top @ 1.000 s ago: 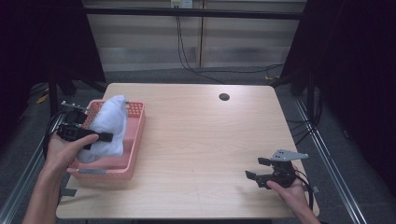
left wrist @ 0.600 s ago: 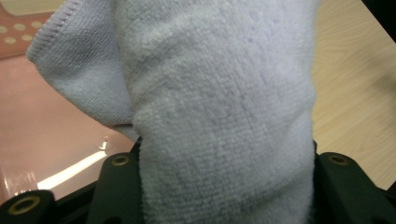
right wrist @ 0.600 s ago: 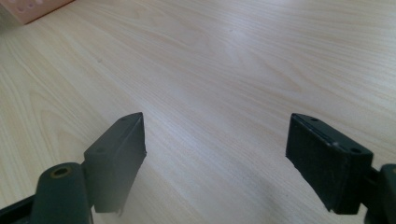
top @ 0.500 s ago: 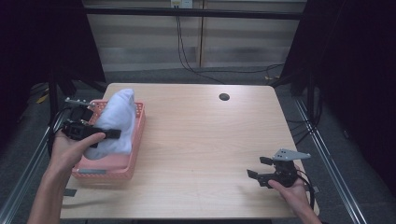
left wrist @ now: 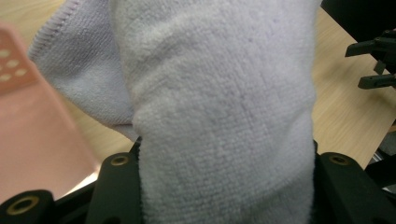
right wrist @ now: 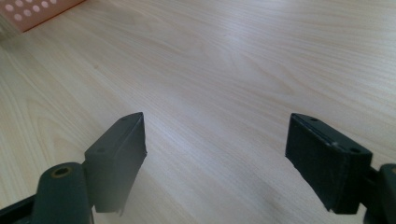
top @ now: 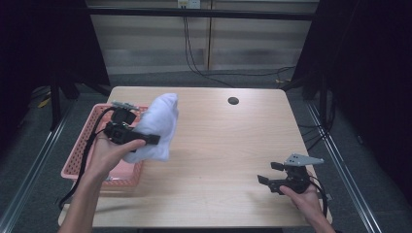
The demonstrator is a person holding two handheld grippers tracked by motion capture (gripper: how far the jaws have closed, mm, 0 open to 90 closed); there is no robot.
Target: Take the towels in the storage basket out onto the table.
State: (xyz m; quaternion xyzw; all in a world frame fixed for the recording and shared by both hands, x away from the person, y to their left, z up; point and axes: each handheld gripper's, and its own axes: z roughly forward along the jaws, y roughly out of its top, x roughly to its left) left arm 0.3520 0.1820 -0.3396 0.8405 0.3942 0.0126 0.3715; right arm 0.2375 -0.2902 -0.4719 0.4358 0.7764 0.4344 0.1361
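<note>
One towel (top: 156, 127), one basket (top: 77, 162), two grippers.

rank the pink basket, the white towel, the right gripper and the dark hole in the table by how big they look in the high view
1. pink basket, partly hidden by the towel and hand
2. white towel, lifted nearer the camera, so its look may flatter it
3. right gripper
4. dark hole, farthest off
</note>
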